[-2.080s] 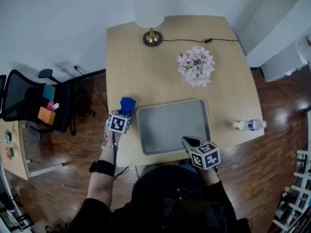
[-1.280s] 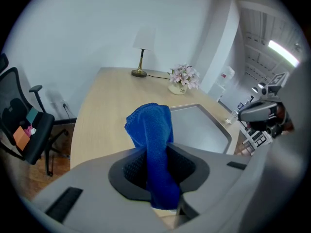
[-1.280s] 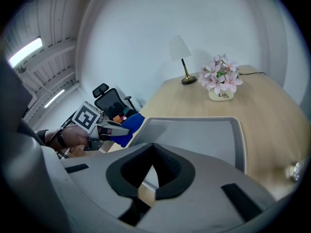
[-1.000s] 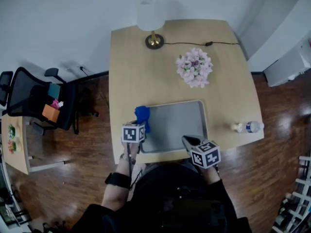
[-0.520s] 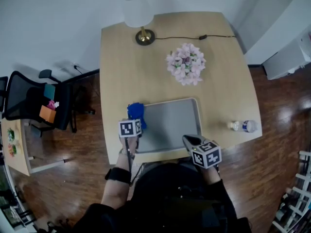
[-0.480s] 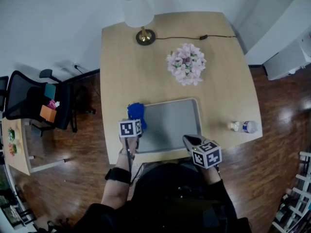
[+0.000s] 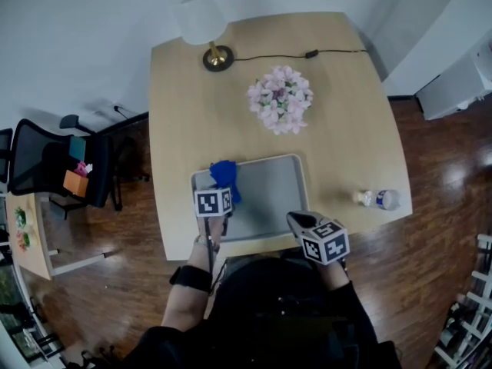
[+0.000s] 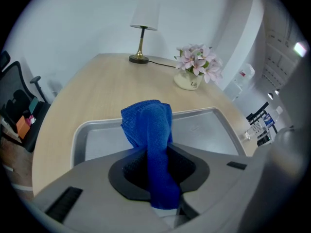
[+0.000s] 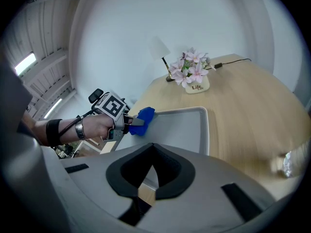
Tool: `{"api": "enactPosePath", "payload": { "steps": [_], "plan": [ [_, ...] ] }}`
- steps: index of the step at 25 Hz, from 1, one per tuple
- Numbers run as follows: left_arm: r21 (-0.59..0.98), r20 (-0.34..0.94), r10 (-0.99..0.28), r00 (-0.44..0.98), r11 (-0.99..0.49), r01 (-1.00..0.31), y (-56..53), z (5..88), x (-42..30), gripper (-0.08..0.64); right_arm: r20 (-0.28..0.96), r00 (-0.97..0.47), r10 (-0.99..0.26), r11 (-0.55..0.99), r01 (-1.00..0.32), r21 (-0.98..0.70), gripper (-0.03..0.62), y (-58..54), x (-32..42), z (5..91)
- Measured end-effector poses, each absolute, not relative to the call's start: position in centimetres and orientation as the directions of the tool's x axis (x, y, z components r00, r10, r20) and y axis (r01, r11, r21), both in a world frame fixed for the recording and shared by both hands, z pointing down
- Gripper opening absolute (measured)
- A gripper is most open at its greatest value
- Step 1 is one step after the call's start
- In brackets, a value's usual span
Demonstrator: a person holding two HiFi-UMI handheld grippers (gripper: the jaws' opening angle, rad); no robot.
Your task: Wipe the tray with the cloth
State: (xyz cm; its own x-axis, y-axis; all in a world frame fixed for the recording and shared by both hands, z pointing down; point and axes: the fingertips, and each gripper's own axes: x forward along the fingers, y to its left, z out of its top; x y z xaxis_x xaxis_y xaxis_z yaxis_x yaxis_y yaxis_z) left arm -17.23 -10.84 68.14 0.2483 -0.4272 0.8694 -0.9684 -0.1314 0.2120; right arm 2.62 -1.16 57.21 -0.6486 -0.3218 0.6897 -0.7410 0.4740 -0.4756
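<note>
The cloth is in hand and the wiping stroke has, as far as I can judge, yet to begin. The left gripper [image 7: 222, 184] pinches the blue cloth [image 7: 224, 173], whose bunched end pokes out past the jaws. In the head view it hangs over the upper left part of the grey tray [image 7: 301, 183], which sits at the lower centre of the frame on the near edge of the table [image 7: 346, 129]. Whether the cloth touches the tray floor I cannot tell.

The right gripper [image 7: 297, 221] hovers at the tray's lower right corner, jaws pressed together with nothing between them.

The next move calls for pressing the cloth flat on the tray floor and sweeping it across toward the right rim. The right gripper could steady that corner if the tray slides.

Nothing lies on the tray itself. The flowers [image 7: 279, 100] stand just above it in the frame, the lamp [image 7: 198, 21] at the far upper left of the table, and a bottle [image 7: 377, 199] lies well to the right, all clear of a stroke kept inside the rim
</note>
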Motion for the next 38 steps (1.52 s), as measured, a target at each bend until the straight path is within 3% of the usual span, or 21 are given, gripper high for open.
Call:
{"api": "enactPosePath", "payload": {
  "steps": [24, 33, 38],
  "plan": [
    [0.290, 0.821, -0.395, 0.412, -0.333, -0.897, -14.7, 68.1, 4.7, 0.095, 0.716, -0.590, -0.375, 0.415, -0.797, -0.439, -0.002, -0.6, 14.6, 58.0],
    [0.312, 0.801, -0.397, 0.447, -0.360, -0.879, -14.4, 67.2, 5.0, 0.095, 0.700, -0.604, -0.381, 0.436, -0.785, -0.440, -0.002, -0.8, 13.3, 57.2],
    [0.292, 0.783, -0.435, 0.445, -0.374, -0.880, -12.1, 64.6, 1.2, 0.095, 0.685, -0.630, -0.367, 0.477, -0.759, -0.442, -0.002, -0.6, 10.2, 56.6]
  ]
}}
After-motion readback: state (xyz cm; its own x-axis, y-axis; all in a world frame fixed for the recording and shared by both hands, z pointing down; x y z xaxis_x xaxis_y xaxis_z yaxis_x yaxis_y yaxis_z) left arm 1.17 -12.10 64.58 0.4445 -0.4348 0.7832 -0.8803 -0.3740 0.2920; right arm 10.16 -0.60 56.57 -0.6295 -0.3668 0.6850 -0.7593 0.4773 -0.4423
